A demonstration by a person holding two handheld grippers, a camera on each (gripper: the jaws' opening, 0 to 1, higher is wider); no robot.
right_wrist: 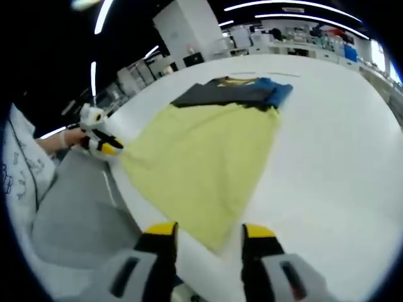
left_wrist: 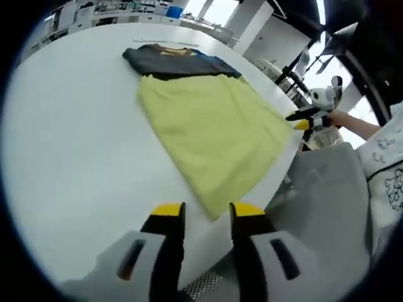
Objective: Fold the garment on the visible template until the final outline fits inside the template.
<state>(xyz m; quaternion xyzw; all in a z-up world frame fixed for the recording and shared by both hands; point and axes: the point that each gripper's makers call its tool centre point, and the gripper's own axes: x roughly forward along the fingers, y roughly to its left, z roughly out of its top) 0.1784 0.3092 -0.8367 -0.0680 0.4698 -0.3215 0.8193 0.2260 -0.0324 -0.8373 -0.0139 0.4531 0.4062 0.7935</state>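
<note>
One yellow garment (left_wrist: 214, 129) spread flat, dark folded top edge.

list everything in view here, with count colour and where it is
garment: 1, yellow, spread flat on the table, one corner near its edge
dark cloth: 1, charcoal with a blue part at one end and a yellow strip, at the garment's far end
table: 1, white
grey surface: 1, beside the table edge, by the person
room behind: white columns, benches with clutter, ceiling lights, too far to tell
person's sleeve: white with dark print, at the table edge
left gripper: black jaws with yellow tips, apart, empty, over the near garment corner
right gripper: same colours, jaws apart, empty, over the garment's near corner
</note>
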